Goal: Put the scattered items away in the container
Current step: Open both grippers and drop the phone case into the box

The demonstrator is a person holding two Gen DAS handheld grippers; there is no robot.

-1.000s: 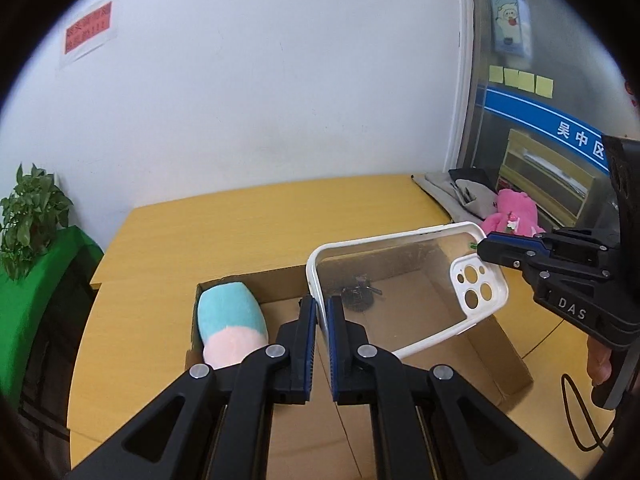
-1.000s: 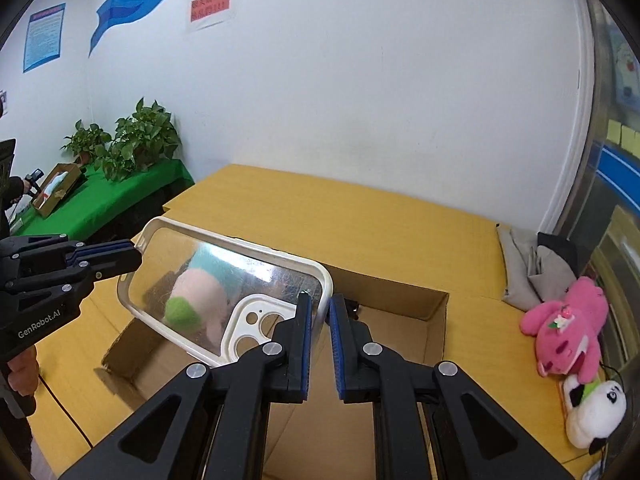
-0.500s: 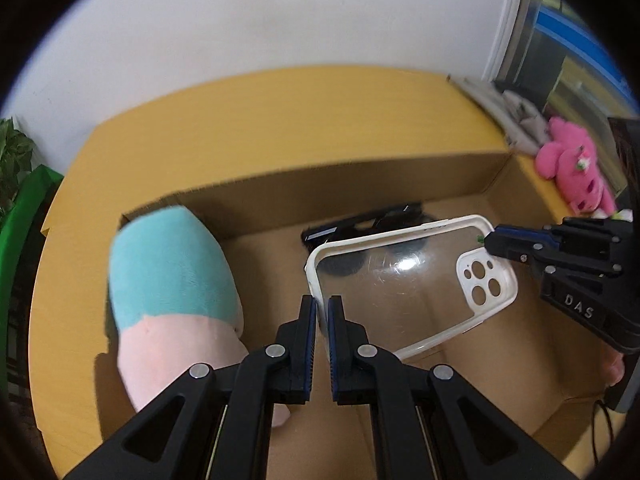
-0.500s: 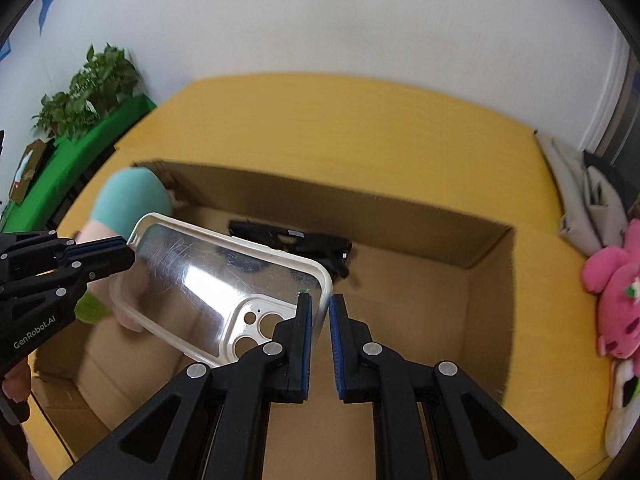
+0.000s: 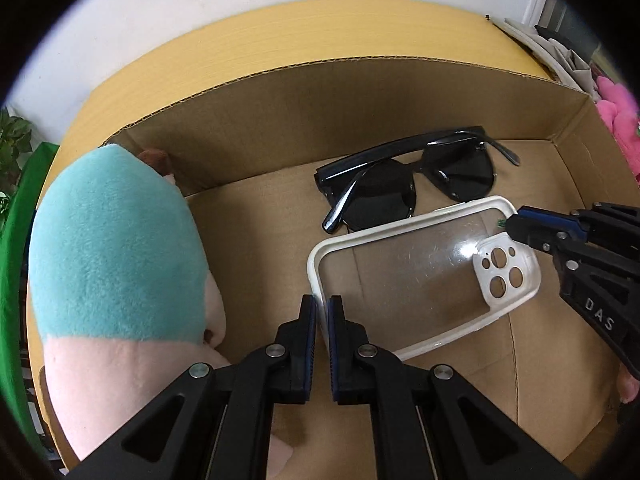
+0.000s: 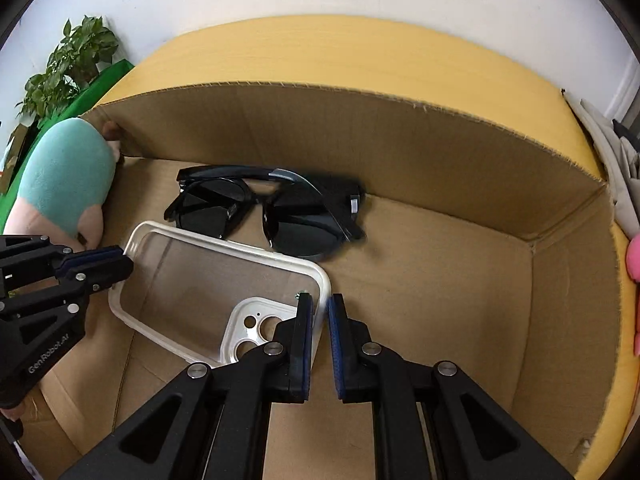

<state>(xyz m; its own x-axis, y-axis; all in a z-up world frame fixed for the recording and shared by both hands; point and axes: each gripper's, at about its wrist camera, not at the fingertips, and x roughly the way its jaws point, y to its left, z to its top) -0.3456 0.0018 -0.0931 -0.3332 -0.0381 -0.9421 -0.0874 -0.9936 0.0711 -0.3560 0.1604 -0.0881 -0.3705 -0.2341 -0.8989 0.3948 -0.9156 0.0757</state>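
A clear phone case (image 5: 416, 280) with a white rim is held low inside the cardboard box (image 5: 360, 92), just above its floor. My left gripper (image 5: 322, 312) is shut on the case's plain end. My right gripper (image 6: 320, 310) is shut on the end with the camera cutouts; the case also shows in the right wrist view (image 6: 208, 280). Black sunglasses (image 5: 408, 184) lie on the box floor just behind the case. A teal and pink plush toy (image 5: 116, 248) lies at the box's left end.
The box (image 6: 360, 120) sits on a yellow table (image 6: 320, 52). A pink plush (image 5: 618, 120) and grey cloth (image 5: 556, 48) lie right of the box. A plant (image 6: 68, 68) on green cloth stands far left.
Both grippers have lowered the phone case from above the box down into it, near the floor in front of the sunglasses. Both stay shut on it.
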